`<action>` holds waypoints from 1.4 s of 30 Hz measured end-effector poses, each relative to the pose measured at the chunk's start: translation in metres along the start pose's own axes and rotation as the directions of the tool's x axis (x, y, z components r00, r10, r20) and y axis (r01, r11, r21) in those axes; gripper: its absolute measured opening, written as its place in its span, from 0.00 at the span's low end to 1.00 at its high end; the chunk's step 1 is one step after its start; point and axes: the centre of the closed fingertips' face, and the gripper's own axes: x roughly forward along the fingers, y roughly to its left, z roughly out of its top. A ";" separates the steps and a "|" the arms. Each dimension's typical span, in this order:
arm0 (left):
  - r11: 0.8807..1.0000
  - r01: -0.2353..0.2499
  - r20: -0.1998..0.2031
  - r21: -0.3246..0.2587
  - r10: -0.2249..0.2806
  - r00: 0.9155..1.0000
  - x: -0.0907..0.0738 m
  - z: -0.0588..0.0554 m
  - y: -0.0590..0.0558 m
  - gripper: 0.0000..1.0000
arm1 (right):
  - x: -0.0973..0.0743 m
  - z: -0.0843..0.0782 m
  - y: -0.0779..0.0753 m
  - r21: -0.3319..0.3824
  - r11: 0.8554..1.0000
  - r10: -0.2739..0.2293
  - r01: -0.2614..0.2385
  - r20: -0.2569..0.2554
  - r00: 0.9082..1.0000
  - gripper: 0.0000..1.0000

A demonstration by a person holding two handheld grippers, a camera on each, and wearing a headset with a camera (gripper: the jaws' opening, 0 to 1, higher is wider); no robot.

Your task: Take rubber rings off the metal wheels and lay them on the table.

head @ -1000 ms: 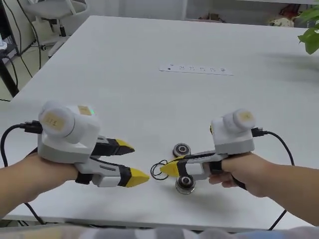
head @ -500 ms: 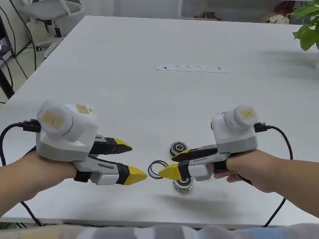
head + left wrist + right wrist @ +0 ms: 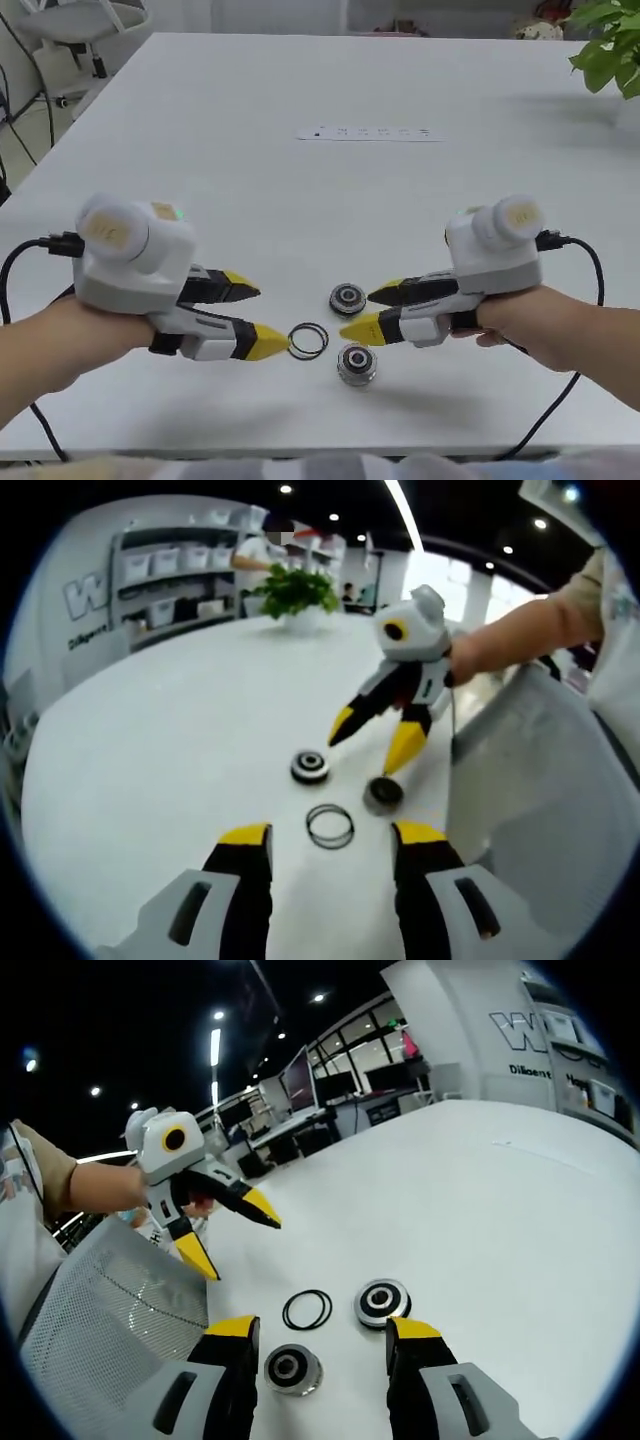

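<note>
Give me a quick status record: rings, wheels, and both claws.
rubber rings: overlapping, flat on the table
far wheel: on the table, apart from the rings
near wheel: on the table, beside the rings, not touching them
left claw: open, empty, facing the rings
right claw: open, empty, tips close to both wheels
rings left on wheels: cannot tell
</note>
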 end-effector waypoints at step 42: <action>0.998 0.019 -0.049 0.063 -0.016 0.999 0.062 0.013 0.019 0.39 | 0.009 -0.008 -0.035 -0.116 0.990 -0.086 0.083 -0.016 0.996 0.39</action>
